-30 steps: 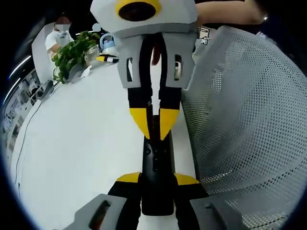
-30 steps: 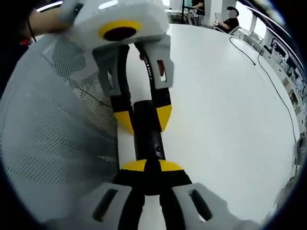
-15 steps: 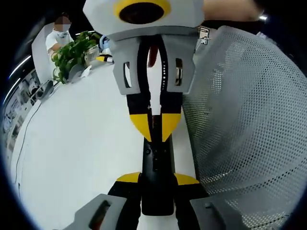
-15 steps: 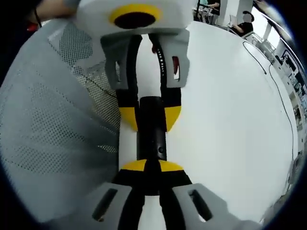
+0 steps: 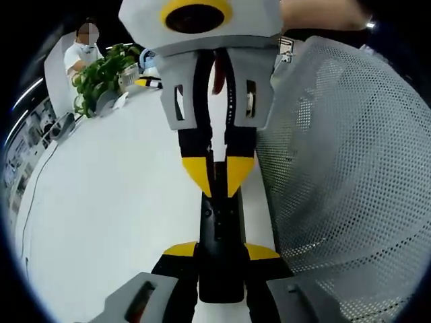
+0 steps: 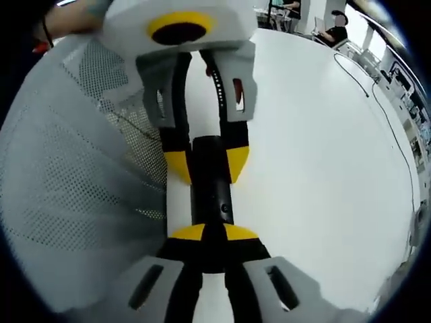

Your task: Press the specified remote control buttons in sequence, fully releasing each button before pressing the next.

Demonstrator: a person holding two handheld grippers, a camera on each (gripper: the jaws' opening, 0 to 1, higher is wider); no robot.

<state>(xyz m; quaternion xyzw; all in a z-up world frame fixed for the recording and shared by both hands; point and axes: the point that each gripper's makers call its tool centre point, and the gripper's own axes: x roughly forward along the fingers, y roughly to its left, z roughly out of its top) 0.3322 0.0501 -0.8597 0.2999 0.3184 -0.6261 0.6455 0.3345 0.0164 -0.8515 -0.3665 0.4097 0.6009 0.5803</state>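
left gripper (image 5: 220,250): clamped on black remote control (image 5: 219,229), frame bottom centre | right gripper (image 6: 214,233): tips pressed together on remote | white mesh basket (image 5: 343,168): right side

L view: white perforated mesh wall (image 5: 350,182) crowds right of jaws; bare white tabletop (image 5: 114,195) open to left. R view: mesh (image 6: 74,195) blocks left, table (image 6: 316,175) free right.

The left gripper (image 5: 221,250) grips the near end of a slim black bar, fingers (image 5: 182,249) on either side. The right gripper (image 6: 213,233) faces it, fingers (image 6: 189,233) pinched together, tips on the bar's top.
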